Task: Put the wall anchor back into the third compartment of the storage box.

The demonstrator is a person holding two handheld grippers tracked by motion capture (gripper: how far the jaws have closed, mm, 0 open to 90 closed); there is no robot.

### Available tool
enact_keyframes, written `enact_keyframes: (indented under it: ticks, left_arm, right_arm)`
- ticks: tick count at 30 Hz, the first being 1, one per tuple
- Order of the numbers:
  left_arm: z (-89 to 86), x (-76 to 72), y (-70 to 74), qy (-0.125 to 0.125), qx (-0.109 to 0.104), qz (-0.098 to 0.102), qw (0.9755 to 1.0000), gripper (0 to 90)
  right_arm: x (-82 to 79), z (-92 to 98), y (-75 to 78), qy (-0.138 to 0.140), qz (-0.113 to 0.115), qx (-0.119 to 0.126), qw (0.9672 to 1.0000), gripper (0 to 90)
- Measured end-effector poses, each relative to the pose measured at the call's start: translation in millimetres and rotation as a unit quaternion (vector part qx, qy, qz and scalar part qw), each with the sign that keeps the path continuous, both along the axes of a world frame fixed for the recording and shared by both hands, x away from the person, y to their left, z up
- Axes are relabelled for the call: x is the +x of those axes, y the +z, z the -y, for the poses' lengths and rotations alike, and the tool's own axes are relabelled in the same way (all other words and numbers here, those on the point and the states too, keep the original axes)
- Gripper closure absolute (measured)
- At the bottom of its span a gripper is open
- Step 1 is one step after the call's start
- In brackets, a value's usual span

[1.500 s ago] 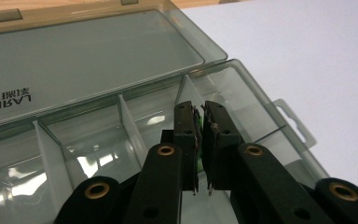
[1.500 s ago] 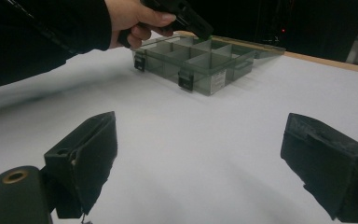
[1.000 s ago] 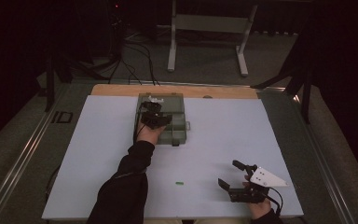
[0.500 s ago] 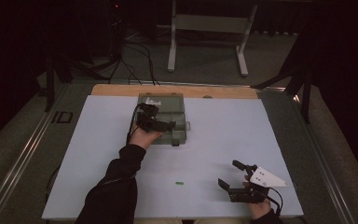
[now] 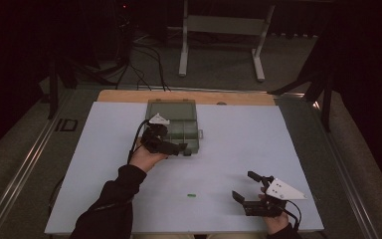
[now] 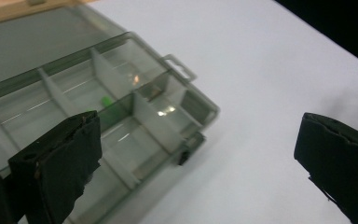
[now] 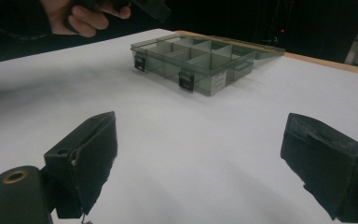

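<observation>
Left claw (image 5: 171,146) had drawn back from over the middle of the compartment box (image 5: 184,130) toward its near-left corner, jaws spread wide and holding nothing; a second earlier it sat deeper over the dividers. In the left gripper view a small green piece (image 6: 105,100) lay inside one of the box's compartments, just behind a divider, apart from the left claw (image 6: 200,154). Judged from that, a piece had just been dropped in and the hand was pulling away for the next one. The box sat at the far middle of the white worktop (image 5: 238,149), its clear lid (image 5: 171,105) folded open behind it. A second green piece (image 5: 191,195) lay loose on the worktop near the front edge, well apart from the box, between the two hands. Right claw (image 5: 246,186) hovered low over the front right of the worktop, jaws wide apart and empty, unmoved across the last second; its own view showed the right claw (image 7: 198,163) facing the box (image 7: 193,60) across bare sheet. The loose piece looked the likely next pickup, nearer the right claw.
</observation>
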State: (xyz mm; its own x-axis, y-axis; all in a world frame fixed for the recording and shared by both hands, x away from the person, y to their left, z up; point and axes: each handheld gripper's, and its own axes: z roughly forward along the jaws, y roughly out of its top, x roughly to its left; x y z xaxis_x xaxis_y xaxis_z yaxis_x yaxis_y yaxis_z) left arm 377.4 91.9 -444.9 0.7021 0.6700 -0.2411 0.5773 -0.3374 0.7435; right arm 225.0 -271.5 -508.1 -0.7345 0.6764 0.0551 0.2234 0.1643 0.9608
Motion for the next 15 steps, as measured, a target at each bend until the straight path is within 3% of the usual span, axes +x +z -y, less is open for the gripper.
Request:
enact_keyframes:
  ticks: [7, 15]
  left_arm:
    - [4.1, -21.4, 5.5, -0.044, -0.003, 0.011, 0.9990, 0.0]
    - [12.4, -44.4, 6.4, -0.093, -0.014, 0.016, 0.9954, 0.0]
  right_arm:
    - [0.1, -0.2, -0.2, 0.000, 0.000, 0.000, 1.0000, 10.8]
    - [-0.1, -0.6, 0.1, 0.001, 0.001, -0.001, 1.0000, 10.8]
